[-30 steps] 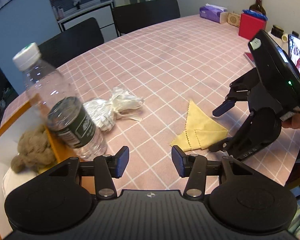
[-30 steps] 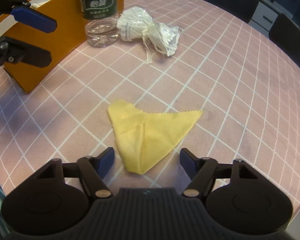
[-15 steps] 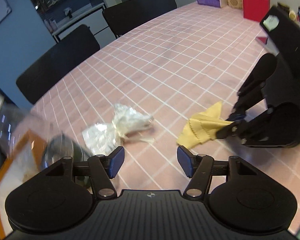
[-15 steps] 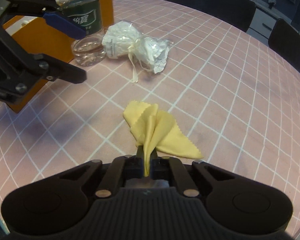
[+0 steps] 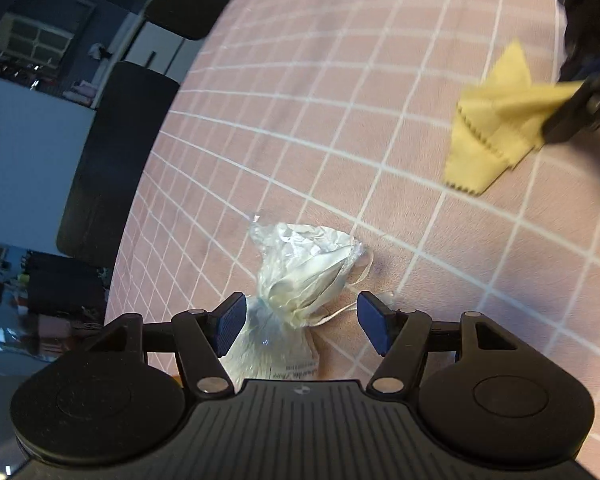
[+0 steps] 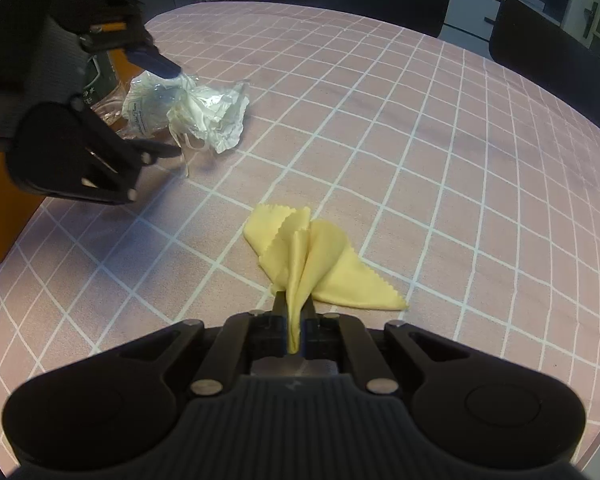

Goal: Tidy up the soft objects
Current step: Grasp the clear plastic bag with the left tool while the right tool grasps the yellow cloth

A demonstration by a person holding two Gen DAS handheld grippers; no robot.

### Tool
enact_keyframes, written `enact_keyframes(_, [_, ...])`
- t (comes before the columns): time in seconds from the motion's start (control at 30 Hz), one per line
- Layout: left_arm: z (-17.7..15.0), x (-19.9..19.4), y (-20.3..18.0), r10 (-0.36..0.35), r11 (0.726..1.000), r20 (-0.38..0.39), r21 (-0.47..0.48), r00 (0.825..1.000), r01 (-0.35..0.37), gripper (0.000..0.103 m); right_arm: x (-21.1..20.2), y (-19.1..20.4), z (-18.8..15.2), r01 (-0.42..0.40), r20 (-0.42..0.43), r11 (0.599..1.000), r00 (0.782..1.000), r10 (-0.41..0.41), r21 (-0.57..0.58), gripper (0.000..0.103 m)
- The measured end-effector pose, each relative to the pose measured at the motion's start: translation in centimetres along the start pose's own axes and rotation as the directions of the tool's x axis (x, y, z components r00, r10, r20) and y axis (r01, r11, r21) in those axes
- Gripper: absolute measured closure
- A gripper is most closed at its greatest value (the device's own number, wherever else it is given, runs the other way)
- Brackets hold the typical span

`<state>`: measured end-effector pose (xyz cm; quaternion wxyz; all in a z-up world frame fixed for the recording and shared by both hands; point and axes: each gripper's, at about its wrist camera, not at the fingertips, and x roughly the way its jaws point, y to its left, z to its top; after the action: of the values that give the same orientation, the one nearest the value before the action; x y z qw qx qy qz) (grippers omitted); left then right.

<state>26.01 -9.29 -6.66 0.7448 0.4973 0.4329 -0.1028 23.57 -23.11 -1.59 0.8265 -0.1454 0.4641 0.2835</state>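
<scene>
The right gripper (image 6: 296, 330) is clamped tight on a pinched ridge of the yellow cloth (image 6: 320, 260) — a second ago its jaws stood wide apart over the cloth lying flat; now the fabric is gathered into a fan between the pads, its pinked edges trailing on the pink checked tablecloth (image 6: 460, 160). Seen from the left wrist view the cloth looks partly lifted, though the far corners seem to rest on the table.

The left gripper (image 5: 300, 322) stands wide open with nothing between its pads, and it has swung from beside the water bottle to sit right over the crumpled plastic bag (image 5: 300, 276), which holds something white with loose ties. The bag lies between the two fingertips, just ahead of them.

To the left in the right wrist view, the water bottle (image 6: 100, 76) stands just behind the bag, touching or nearly so, beside the orange box (image 6: 4, 208).

So one soft item is secured and the second is lined up for a grasp. My judgement: the bag pick-up comes next, then both go to the orange box — the bottle's closeness risks a knock.
</scene>
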Motion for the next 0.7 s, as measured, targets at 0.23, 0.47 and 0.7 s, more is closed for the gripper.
enact_keyframes(0.23, [0.9,1.7,0.1,0.051,0.998,-0.003,0.036,0.999,-0.051,0.032,-0.2,0.1,-0.2,-0.018,0.008,1.0,1.0,0.019,-0.024,0.089])
enact_keyframes(0.47, [0.9,2.2,0.1,0.058,0.998,-0.012,0.025,0.998,-0.058,0.06,-0.5,0.3,0.0,0.001,0.035,0.999,0.999,0.001,-0.036,0.051])
enact_keyframes(0.7, [0.7,-0.9,0.7,-0.032,0.995,0.057,-0.091,0.998,0.037,0.064,0.5,-0.4,1.4,0.005,0.028,1.0,1.0,-0.005,-0.001,0.057])
